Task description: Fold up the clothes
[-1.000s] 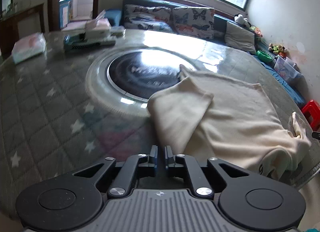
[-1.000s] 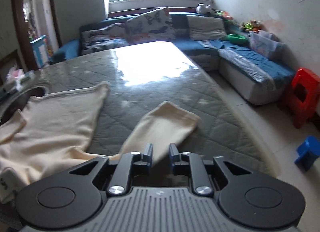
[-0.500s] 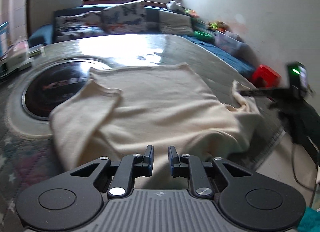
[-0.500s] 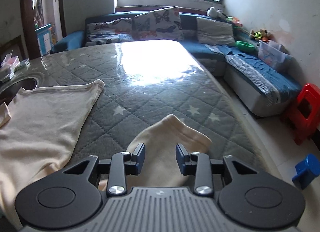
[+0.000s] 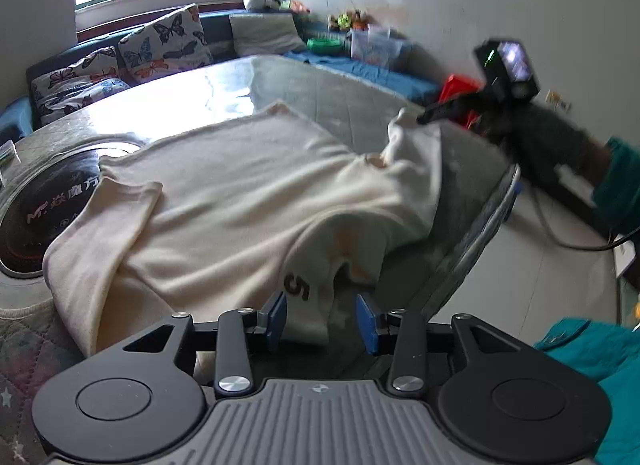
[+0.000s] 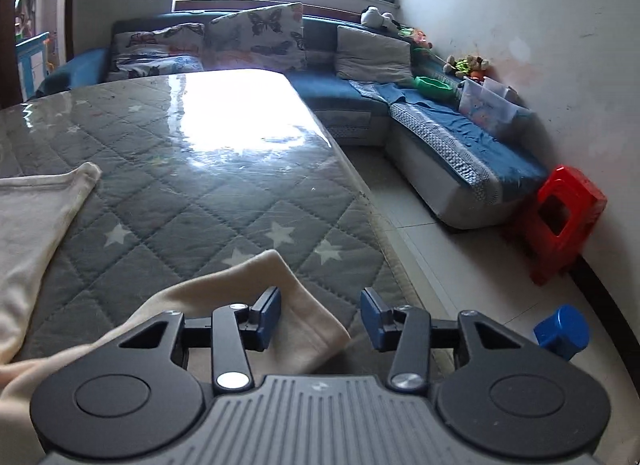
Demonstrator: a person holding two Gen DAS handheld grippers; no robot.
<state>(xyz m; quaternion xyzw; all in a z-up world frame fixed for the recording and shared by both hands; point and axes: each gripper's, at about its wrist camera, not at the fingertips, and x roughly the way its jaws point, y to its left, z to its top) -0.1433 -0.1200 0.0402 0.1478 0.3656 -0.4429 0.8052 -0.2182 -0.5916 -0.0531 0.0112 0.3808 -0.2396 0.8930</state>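
- Two claws at work over one cream shirt (image 5: 240, 193), spread across a quilted, star-patterned table (image 6: 208, 201).
- Left claw (image 5: 322, 319): jaws parted wide, blue pads (image 5: 277, 315) showing, nothing clamped; a bunched fold of the shirt with a dark printed "5" (image 5: 298, 287) lying between and just ahead of the fingers.
- Ahead and to the left of that claw: body of the shirt lying mostly flat, one sleeve (image 5: 100, 233) folded inward beside a round dark hotplate (image 5: 44, 201) set into the table.
- Ahead and to the right of that claw: other sleeve (image 5: 412, 141) raised into a peak, meeting the tip of the right claw (image 5: 424, 117); blurred there, so actual contact impossible to confirm.
- Behind that tip: dark handle, and a teal sleeve (image 5: 620, 185) at the right edge of the frame.
- Right claw (image 6: 320, 319) from its own camera: jaws spread apart, gripping nothing; left pad (image 6: 269, 317) above the sleeve end (image 6: 288, 305), right pad (image 6: 372, 319) off the cloth, past the table edge.
- Far left of the right claw: hem corner of the shirt (image 6: 86, 173) flat on the quilting.
- Beyond the table: blue sofa (image 6: 460, 145) with butterfly cushions (image 6: 256, 35).
- Right of the right claw: red stool (image 6: 560, 221) and a small blue stool (image 6: 562, 331) on the tiled floor.
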